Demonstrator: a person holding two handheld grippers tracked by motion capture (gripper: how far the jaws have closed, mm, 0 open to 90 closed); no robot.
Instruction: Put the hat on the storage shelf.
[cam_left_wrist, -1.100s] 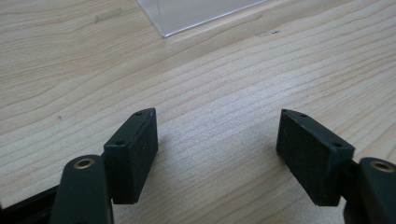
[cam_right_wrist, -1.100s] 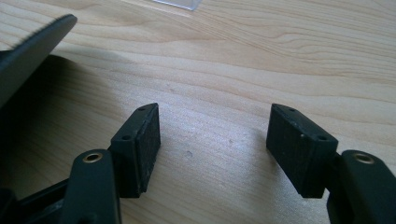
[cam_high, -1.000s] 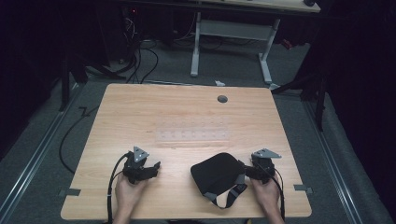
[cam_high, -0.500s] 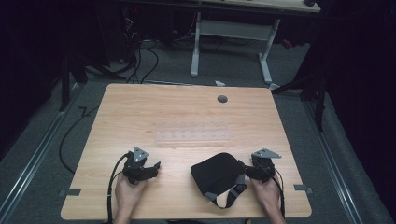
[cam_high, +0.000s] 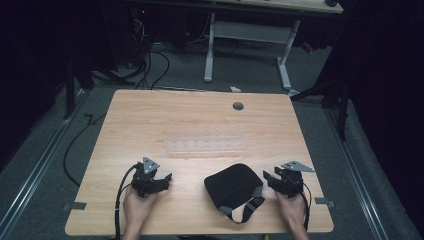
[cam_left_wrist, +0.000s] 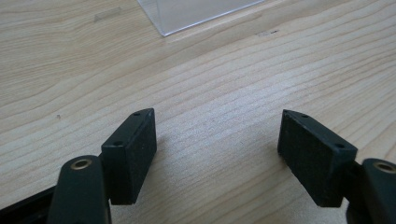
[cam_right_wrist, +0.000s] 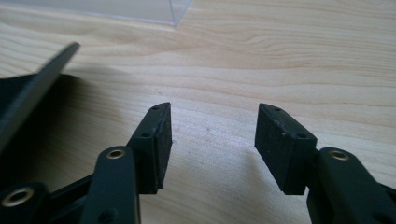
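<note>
A black padded pouch (cam_high: 234, 189) with a grey strap (cam_high: 245, 210) lies near the table's front edge, between the two hands. My right gripper (cam_high: 266, 177) rests on the wood just right of it, pointing toward it. Its jaws (cam_right_wrist: 212, 135) have just been closing and still stand apart, with only bare wood between them; the pouch's edge (cam_right_wrist: 32, 88) rises at their left. My left gripper (cam_high: 167, 178) sits on the table left of the pouch, jaws (cam_left_wrist: 217, 140) wide open over bare wood.
A clear plastic sheet (cam_high: 205, 145) lies flat at the table's middle; its corner shows ahead of each gripper (cam_left_wrist: 196, 11) (cam_right_wrist: 140, 9). A round grey cable port (cam_high: 238, 106) sits near the far edge. Desk legs and cables stand beyond the table.
</note>
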